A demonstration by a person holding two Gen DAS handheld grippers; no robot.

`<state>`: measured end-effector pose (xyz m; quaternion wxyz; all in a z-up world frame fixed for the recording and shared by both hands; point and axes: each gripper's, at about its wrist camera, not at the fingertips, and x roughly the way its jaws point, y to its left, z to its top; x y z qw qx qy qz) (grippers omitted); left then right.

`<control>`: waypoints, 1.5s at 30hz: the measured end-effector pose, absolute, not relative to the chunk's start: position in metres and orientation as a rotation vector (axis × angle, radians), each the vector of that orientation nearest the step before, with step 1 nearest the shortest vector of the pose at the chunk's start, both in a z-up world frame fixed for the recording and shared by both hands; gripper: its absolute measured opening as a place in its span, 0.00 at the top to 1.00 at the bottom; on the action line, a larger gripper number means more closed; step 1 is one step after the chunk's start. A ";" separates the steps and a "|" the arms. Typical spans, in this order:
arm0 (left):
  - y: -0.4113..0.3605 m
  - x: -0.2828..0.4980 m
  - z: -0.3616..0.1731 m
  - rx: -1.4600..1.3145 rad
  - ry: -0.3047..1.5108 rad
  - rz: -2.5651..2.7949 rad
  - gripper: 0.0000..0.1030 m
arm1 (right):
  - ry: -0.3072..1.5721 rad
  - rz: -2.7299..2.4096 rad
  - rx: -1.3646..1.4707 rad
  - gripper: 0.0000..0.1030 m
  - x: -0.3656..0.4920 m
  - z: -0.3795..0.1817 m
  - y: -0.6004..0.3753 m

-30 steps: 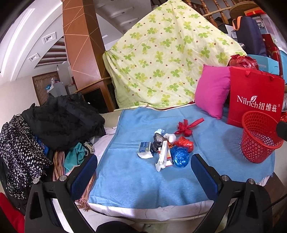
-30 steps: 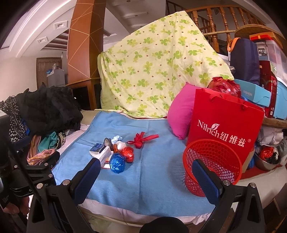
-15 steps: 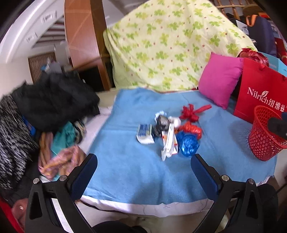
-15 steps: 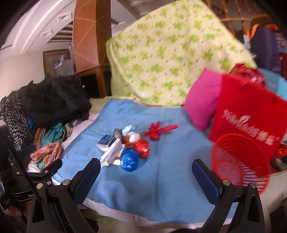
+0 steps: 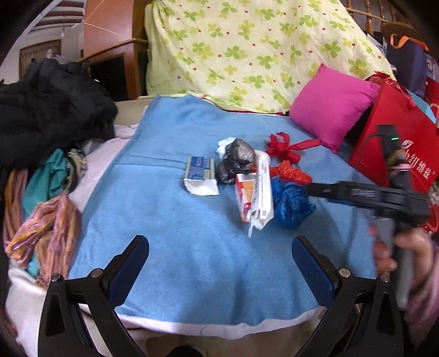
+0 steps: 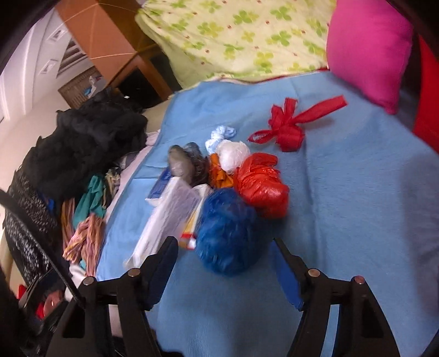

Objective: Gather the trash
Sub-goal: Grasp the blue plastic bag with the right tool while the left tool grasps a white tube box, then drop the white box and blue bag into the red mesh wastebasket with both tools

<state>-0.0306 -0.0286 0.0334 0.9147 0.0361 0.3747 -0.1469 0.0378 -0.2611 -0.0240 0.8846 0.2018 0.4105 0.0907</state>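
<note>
Blue blanket (image 6: 356, 192), right hand-held gripper (image 6: 225, 255) closing, empty

Bed cover: blue blanket (image 5: 192, 261)
Behind: clover-print sheet (image 5: 247, 49), pink cushion (image 5: 332, 107)
Left: dark clothes pile (image 5: 52, 109)
Pillar: brown wood (image 5: 109, 24)

A blue blanket (image 5: 192, 247) covers the bed; trash pile (image 5: 247, 178) lies centre, pink pillow (image 5: 332, 107) at two o'clock.

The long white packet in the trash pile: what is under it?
Under the long white packet lies an orange-and-white carton, resting on the blue blanket. How far the carton runs beneath, and anything else there, is covered.
</note>
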 end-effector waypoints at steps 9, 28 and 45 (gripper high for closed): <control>-0.060 0.020 0.016 0.038 0.871 -0.435 0.01 | 0.993 0.309 0.637 0.50 0.081 -0.072 -0.277; -0.120 0.033 0.024 0.061 0.883 -0.477 0.76 | 0.660 0.351 0.603 0.57 -0.012 0.026 -0.341; -0.354 -0.060 0.111 0.233 0.724 -0.970 0.74 | 0.185 -0.200 0.652 0.57 -0.214 0.077 -0.509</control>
